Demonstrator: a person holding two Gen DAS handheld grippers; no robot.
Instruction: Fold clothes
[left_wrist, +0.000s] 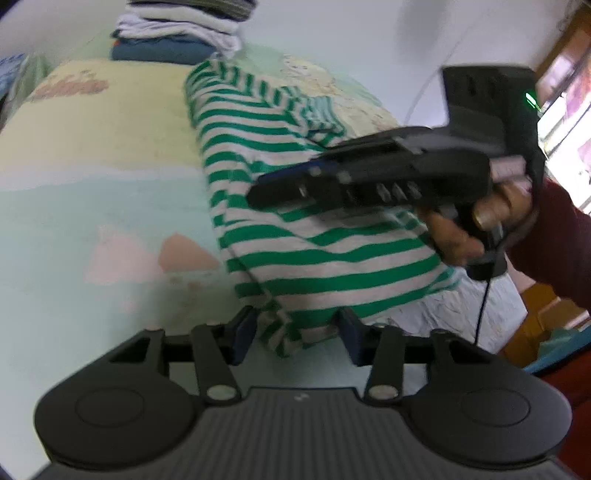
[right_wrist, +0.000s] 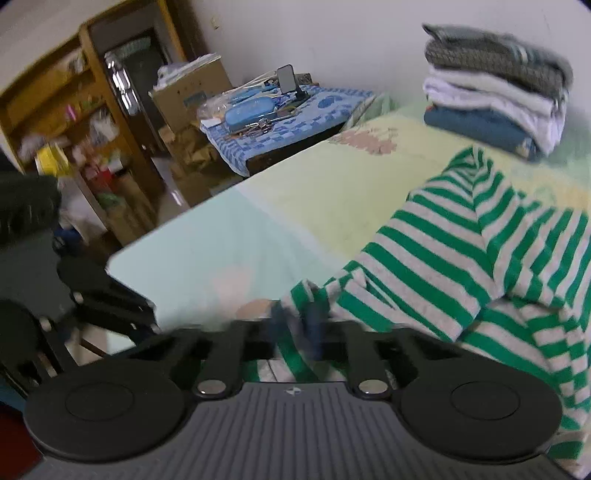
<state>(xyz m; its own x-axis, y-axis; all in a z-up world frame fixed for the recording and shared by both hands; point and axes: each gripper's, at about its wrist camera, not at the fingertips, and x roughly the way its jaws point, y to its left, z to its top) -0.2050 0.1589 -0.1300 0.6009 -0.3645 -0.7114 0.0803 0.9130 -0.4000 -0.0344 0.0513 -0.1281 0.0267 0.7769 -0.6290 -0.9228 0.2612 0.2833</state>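
Note:
A green and grey striped garment (left_wrist: 295, 229) lies folded lengthwise on the bed (left_wrist: 92, 177). My left gripper (left_wrist: 297, 334) is open, its blue-padded fingers either side of the garment's near end. My right gripper (left_wrist: 258, 192) hovers over the middle of the garment in the left wrist view. In the right wrist view my right gripper (right_wrist: 297, 326) is shut on a bunched edge of the striped garment (right_wrist: 461, 258). The left gripper's body (right_wrist: 92, 295) shows at the left there.
A stack of folded clothes (left_wrist: 184, 33) sits at the far end of the bed, also in the right wrist view (right_wrist: 495, 88). A side table with a blue patterned cloth (right_wrist: 280, 122) and a wooden shelf (right_wrist: 74, 129) stand beyond the bed's edge.

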